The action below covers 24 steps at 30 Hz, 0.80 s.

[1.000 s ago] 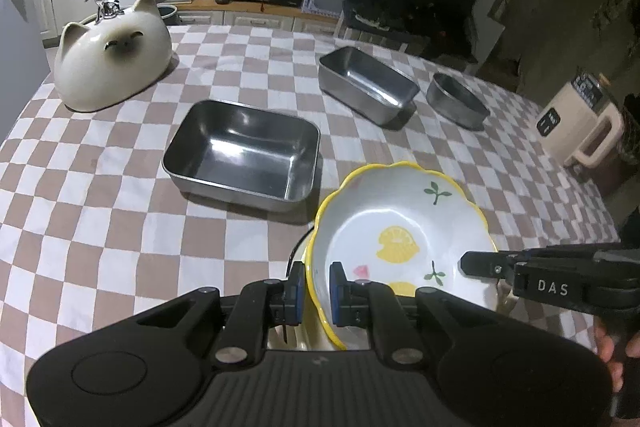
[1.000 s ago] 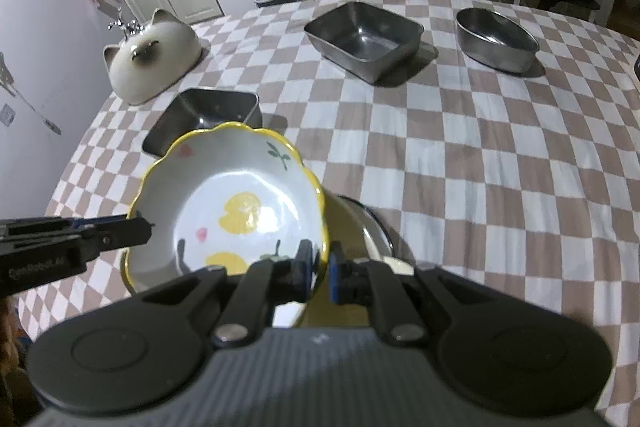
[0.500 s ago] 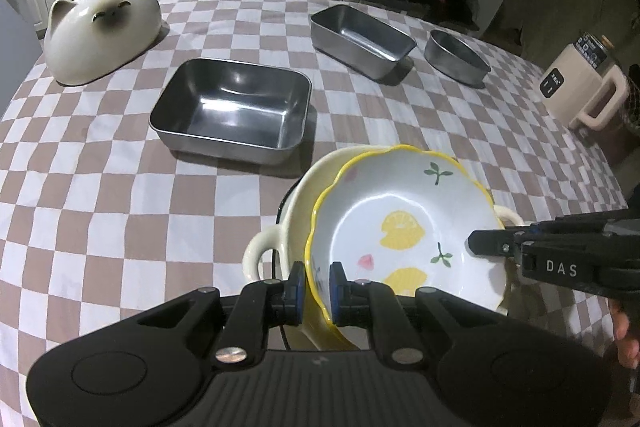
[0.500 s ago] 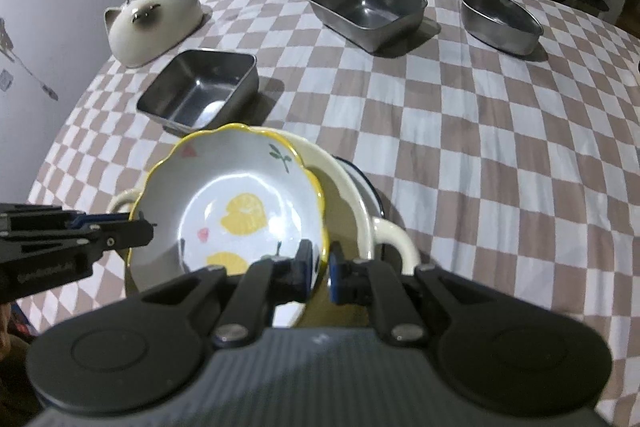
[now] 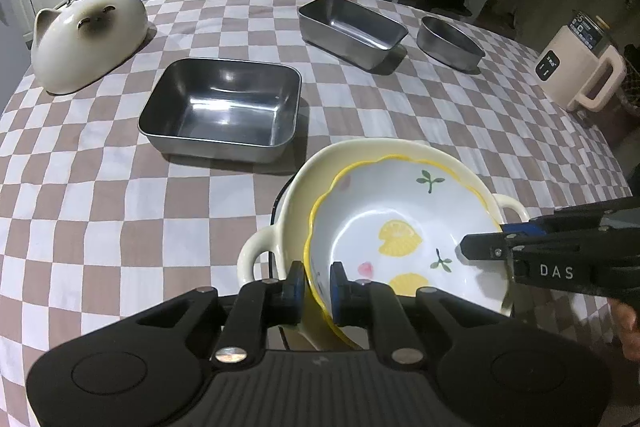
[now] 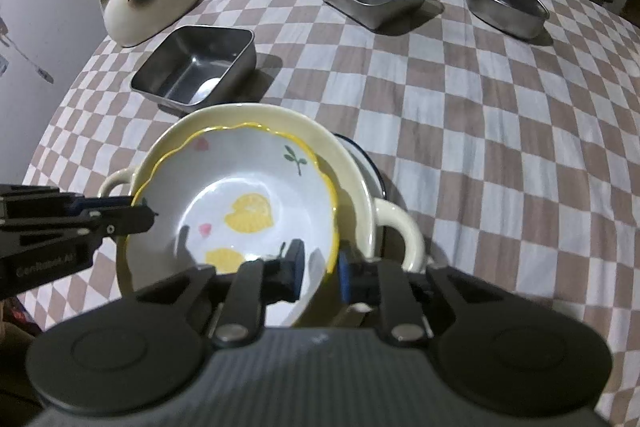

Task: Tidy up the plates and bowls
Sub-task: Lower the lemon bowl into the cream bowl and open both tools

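Note:
A white lemon-print bowl (image 5: 400, 223) with a wavy yellow rim sits inside a larger cream two-handled bowl (image 5: 360, 155), which rests on a blue-rimmed plate (image 6: 370, 163). My left gripper (image 5: 317, 285) is shut on the lemon bowl's near rim. My right gripper (image 6: 320, 269) straddles the opposite rim with its jaws a little apart; it also shows in the left wrist view (image 5: 480, 247). The lemon bowl (image 6: 240, 203) and cream bowl (image 6: 344, 155) also show in the right wrist view.
On the checkered tablecloth (image 5: 100, 187) stand a steel rectangular tray (image 5: 220, 107), a second steel tray (image 5: 352, 27), an oval steel dish (image 5: 450, 43) and a cat-shaped ceramic lid (image 5: 88, 35). A beige kettle (image 5: 576, 67) stands at the right edge.
The lemon bowl has come down into the cream bowl, with both grippers following it. The right gripper's jaws have spread slightly off the rim.

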### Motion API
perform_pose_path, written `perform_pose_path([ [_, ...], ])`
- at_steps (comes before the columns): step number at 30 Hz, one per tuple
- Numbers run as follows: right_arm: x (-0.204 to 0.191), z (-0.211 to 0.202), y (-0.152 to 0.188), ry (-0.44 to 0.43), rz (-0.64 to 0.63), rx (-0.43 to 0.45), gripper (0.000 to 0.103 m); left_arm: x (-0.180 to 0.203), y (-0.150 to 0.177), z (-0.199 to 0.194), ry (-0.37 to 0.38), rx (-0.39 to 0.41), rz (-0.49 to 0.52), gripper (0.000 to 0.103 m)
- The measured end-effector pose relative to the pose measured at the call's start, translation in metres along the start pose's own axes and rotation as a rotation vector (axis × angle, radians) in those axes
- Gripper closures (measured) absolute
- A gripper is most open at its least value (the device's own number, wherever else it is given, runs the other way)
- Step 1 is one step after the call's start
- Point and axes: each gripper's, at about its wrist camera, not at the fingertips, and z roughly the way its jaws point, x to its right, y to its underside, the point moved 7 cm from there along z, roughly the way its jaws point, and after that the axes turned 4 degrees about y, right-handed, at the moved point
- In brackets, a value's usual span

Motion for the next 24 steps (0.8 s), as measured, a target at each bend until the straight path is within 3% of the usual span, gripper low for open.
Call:
perform_pose_path([
  [8, -0.004, 0.001, 0.0, -0.023, -0.006, -0.002, 0.066, 0.003, 0.0, 0.0, 0.014, -0.005, 0.018, 0.083],
  [12, -0.007, 0.002, 0.0, -0.043, -0.014, -0.006, 0.055, 0.004, 0.001, 0.0, 0.011, -0.005, 0.031, 0.082],
  [17, -0.007, 0.001, 0.0, -0.052, -0.021, -0.006, 0.051, 0.005, 0.001, 0.0, 0.016, -0.007, 0.036, 0.079],
  [22, -0.005, -0.002, 0.001, -0.057, -0.033, 0.0, 0.049, 0.01, -0.002, -0.008, 0.032, 0.013, 0.065, 0.058],
  [24, -0.005, -0.006, 0.002, -0.059, -0.04, 0.012, 0.048, 0.012, -0.003, -0.012, 0.033, 0.027, 0.081, 0.057],
])
